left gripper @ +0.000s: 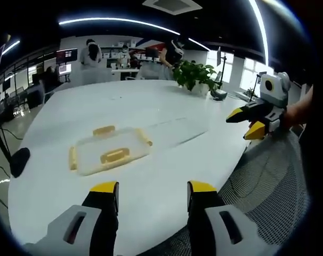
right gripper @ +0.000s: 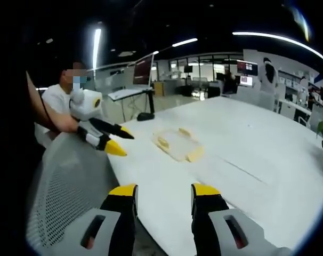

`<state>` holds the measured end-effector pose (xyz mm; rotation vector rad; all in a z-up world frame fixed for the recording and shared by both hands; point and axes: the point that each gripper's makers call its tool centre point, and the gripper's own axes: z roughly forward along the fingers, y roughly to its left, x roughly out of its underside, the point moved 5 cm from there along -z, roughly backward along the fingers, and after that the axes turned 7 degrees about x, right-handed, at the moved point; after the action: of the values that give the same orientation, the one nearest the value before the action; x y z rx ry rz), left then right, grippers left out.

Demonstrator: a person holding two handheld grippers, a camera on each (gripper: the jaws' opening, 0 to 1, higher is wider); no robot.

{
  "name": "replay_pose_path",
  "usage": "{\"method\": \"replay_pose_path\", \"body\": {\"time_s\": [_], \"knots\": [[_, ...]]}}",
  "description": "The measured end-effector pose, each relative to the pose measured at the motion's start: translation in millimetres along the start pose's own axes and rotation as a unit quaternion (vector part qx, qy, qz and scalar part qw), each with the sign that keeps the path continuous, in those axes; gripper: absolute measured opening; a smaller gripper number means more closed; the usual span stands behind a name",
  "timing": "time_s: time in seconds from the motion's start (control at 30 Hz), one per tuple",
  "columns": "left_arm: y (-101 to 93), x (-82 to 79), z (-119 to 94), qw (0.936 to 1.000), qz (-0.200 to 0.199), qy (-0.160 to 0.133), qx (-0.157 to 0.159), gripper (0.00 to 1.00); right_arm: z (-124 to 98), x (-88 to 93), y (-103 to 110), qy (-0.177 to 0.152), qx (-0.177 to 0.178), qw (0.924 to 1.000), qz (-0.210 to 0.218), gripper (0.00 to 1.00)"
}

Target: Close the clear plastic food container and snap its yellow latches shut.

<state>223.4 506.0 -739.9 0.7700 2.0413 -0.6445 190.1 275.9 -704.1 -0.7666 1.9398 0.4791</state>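
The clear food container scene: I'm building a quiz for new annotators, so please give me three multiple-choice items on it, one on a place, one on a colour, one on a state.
1. Where does the clear food container sit?
A. On the white table
B. On the mesh chair
C. In a hand-held gripper

2. What colour are the container's latches?
A. Blue
B. Yellow
C. Red

3. How do the jaws of the left hand-held gripper stand?
A. Shut on the container
B. Shut on a latch
C. Open, holding nothing

Answers:
1. A: in both views it rests on the tabletop, apart from both grippers.
2. B: the latches along its edges are yellow.
3. C: in the left gripper view the jaws stand apart, bare table between them.
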Motion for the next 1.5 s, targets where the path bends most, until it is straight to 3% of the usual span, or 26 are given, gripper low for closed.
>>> {"method": "replay_pose_path", "body": {"time_s": [0.3, 0.57, 0.63, 0.67, 0.73, 0.97, 1.07, 1.3, 1.5], "knots": [[-0.8, -2.7, 0, 1.0000, 0.005, 0.000, 0.003, 0.50, 0, -6.3, 1, -0.015, -0.013, 0.9997, 0.017, 0.42], [-0.9, -15.6, -8, 0.9994, -0.016, -0.031, 0.003, 0.50, -3, -15.5, 2, -0.016, -0.016, 0.9989, 0.041, 0.39], [-1.8, -17.4, -7, 0.9995, -0.012, -0.030, 0.000, 0.50, -3, -19.6, 3, -0.023, -0.017, 0.9989, 0.038, 0.40], [-0.9, -17.4, -8, 0.9995, -0.011, -0.030, -0.004, 0.50, -3, -23.3, 2, -0.036, -0.012, 0.9977, 0.057, 0.40], [-0.6, -17.5, -7, 0.9992, -0.018, -0.034, -0.004, 0.49, 0, -24.3, 2, -0.038, -0.010, 0.9968, 0.070, 0.40], [0.5, -20.5, -10, 0.9987, -0.021, -0.046, 0.006, 0.49, 14, -34.1, 10, -0.049, -0.014, 0.9975, 0.049, 0.40], [2.4, -22.1, -11, 0.9980, -0.033, -0.054, 0.009, 0.49, 20, -37.6, 10, -0.056, -0.011, 0.9961, 0.068, 0.40], [4.8, -23.4, -10, 0.9979, -0.034, -0.051, 0.020, 0.49, 30, -46.7, 12, -0.063, -0.008, 0.9951, 0.075, 0.39], [12.4, -33.6, -11, 0.9978, -0.028, -0.053, 0.028, 0.49, 37, -53.2, 8, -0.071, -0.005, 0.9940, 0.084, 0.40]]}}
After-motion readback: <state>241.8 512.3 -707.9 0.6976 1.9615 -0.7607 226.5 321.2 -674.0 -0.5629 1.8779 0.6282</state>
